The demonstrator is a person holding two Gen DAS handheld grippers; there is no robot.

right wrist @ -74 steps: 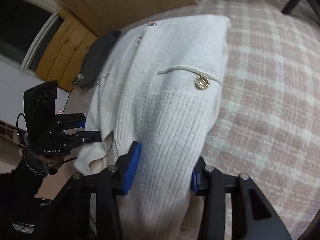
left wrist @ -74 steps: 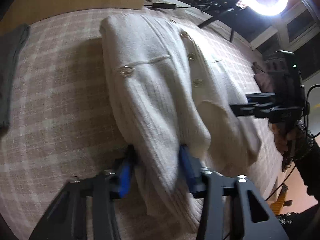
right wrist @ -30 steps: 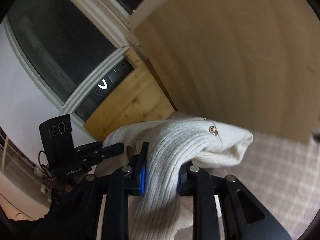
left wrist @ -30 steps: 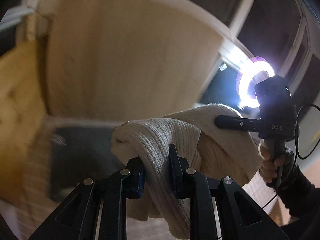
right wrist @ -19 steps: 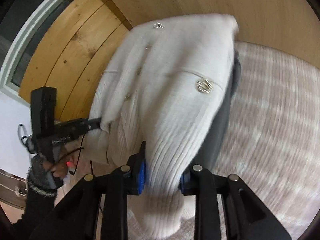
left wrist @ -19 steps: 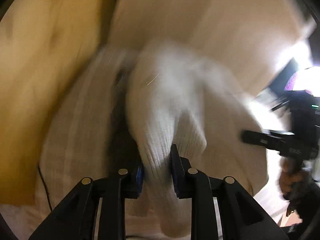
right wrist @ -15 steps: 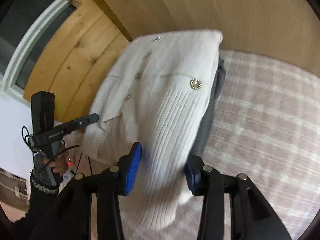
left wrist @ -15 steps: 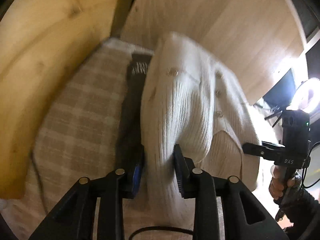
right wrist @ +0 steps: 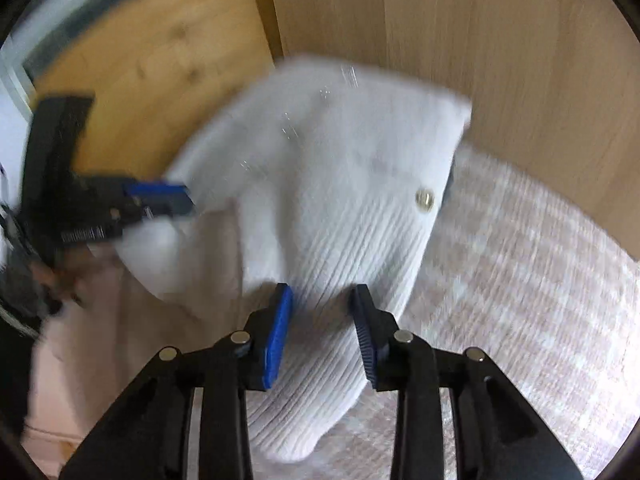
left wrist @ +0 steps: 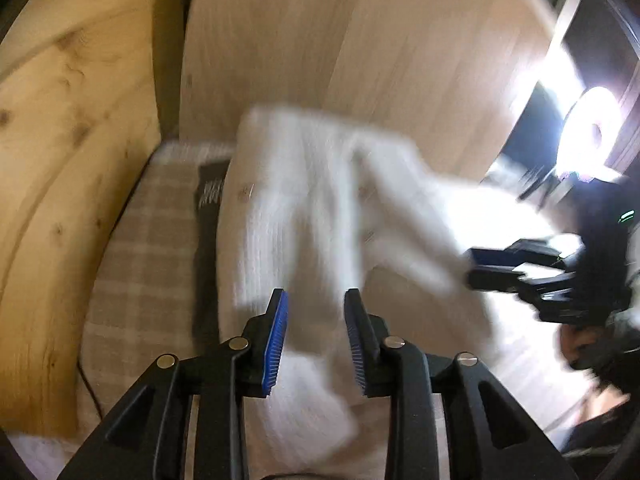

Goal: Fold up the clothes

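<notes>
On the checked blanket [right wrist: 520,280], up against the wooden board [right wrist: 500,60], my white sweater [right wrist: 340,184] lies in a folded heap. It sits partly on top of a dark cloth [left wrist: 206,248]. Both views are blurry. My left tongs [left wrist: 314,332] stand wide, with the sweater's near end between the blue pads but not pinched. My right tongs [right wrist: 322,326] stand wide too, around the other ribbed end. I think this sweater is soft, thick and floppy. It looks light and should bend where I want, but it may sag and slide open. I would pinch the ribbed edges near the corners, not the middle. The gold button [right wrist: 425,199] is hard, so I would keep my pads off it.
</notes>
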